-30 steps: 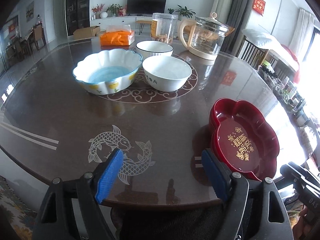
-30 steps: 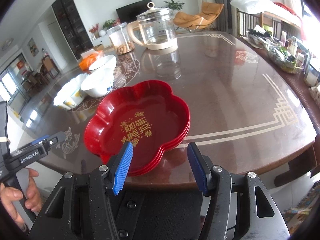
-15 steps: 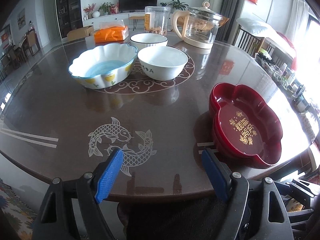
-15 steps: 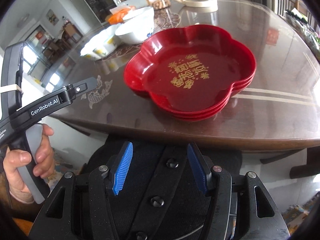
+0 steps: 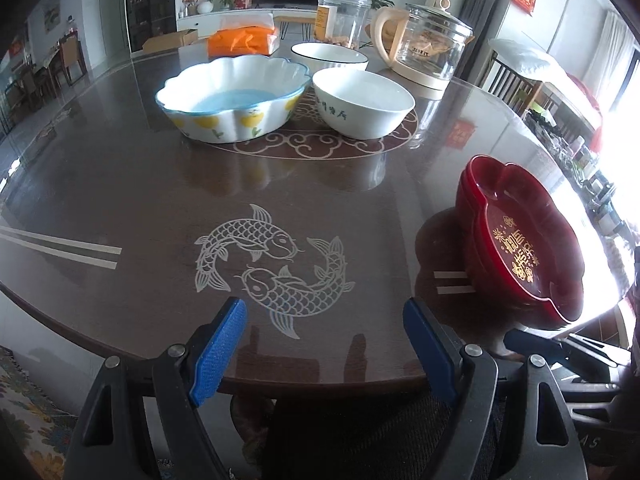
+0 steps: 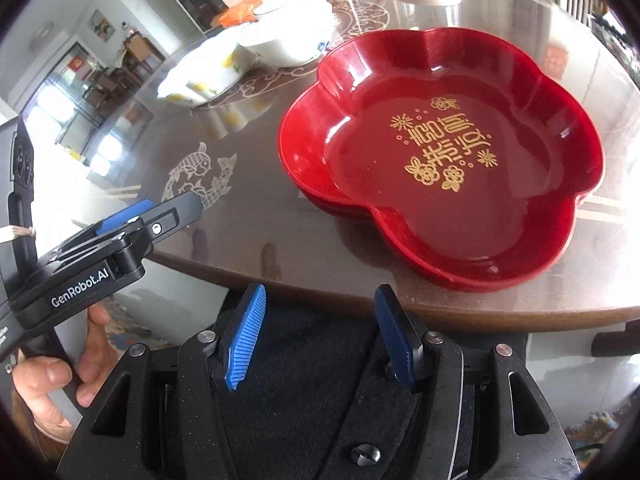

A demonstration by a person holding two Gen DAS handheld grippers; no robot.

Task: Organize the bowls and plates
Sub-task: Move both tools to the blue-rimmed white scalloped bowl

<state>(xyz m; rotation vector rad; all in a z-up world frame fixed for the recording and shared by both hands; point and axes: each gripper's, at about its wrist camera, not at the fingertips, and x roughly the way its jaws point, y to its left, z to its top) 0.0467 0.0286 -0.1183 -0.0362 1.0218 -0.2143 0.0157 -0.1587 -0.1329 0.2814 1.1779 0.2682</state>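
Observation:
A stack of red flower-shaped plates (image 6: pixel 448 160) with gold lettering sits near the table's front edge; it shows at the right in the left wrist view (image 5: pixel 520 240). A scalloped blue-and-white bowl with lemons (image 5: pixel 232 100), a plain white bowl (image 5: pixel 362 102) and a dark-rimmed white bowl (image 5: pixel 329 55) stand at the table's middle. My left gripper (image 5: pixel 324 344) is open and empty over the front edge by the fish inlay. My right gripper (image 6: pixel 318 332) is open and empty, below the table edge in front of the red plates.
A glass kettle (image 5: pixel 424 50), a clear jar (image 5: pixel 342 20) and an orange tissue pack (image 5: pixel 242 38) stand behind the bowls. The dark round table (image 5: pixel 120 184) has a fish inlay (image 5: pixel 272 264). The left gripper's body (image 6: pixel 100 256) and hand show left in the right wrist view.
My right gripper has pulled back and down from the red plates, past the table edge. My left gripper has moved slightly forward over the table. Both stayed open.

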